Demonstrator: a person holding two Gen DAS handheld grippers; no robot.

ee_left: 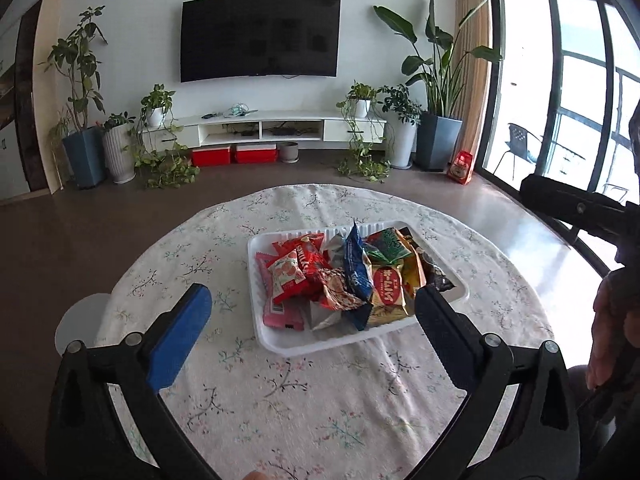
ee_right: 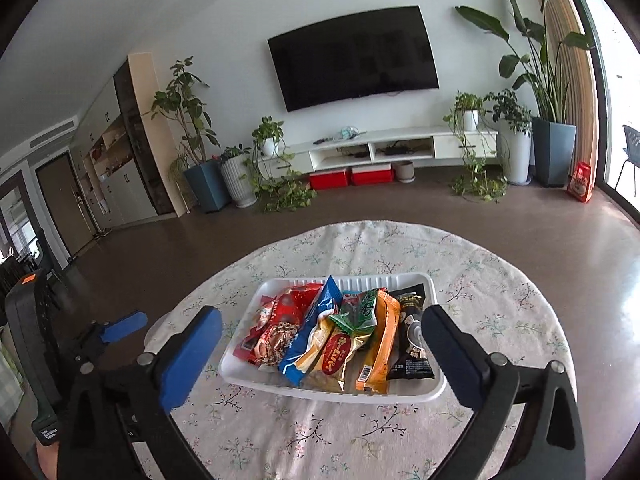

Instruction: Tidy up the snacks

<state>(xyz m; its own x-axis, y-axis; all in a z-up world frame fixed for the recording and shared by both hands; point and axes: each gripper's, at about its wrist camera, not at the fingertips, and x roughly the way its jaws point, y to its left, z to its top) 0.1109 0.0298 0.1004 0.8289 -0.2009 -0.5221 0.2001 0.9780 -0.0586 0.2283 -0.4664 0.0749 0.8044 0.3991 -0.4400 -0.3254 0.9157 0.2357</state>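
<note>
Blue-padded fingers of the left gripper [ee_left: 312,312] fill the bottom of its own view, spread wide with nothing clamped between them. Same deal with the right gripper [ee_right: 322,350]: jaws fully released, empty.

So the white tray [ee_right: 400,394] is the landmark. It sits on the round table [ee_right: 500,300] with the floral cloth, a bit past both sets of fingertips. From the left wrist the tray shows up between the two fingers, with the right-hand finger overlapping its near right corner in the picture. From the right wrist the tray's also framed between the fingers, not touched by either.

All the snacks [ee_left: 344,280] are piled inside the tray, none on the cloth around it. There's a blue packet [ee_right: 310,330] standing up in the middle of the pile, red packets [ee_left: 296,272] on the tray's left side, a green packet [ee_right: 358,312] on top, an orange bar [ee_right: 380,344] and a black popcorn pack [ee_right: 412,340] along the tray's right side. A gold pack with a red oval [ee_right: 336,356] has Japanese-looking lettering; can't read the rest, too small.

Beyond the tray, against the far wall: a wall TV [ee_left: 260,38], a white TV bench [ee_left: 280,124] with two red boxes [ee_left: 234,154] under it, and potted plants [ee_left: 436,80] on both ends.
</note>
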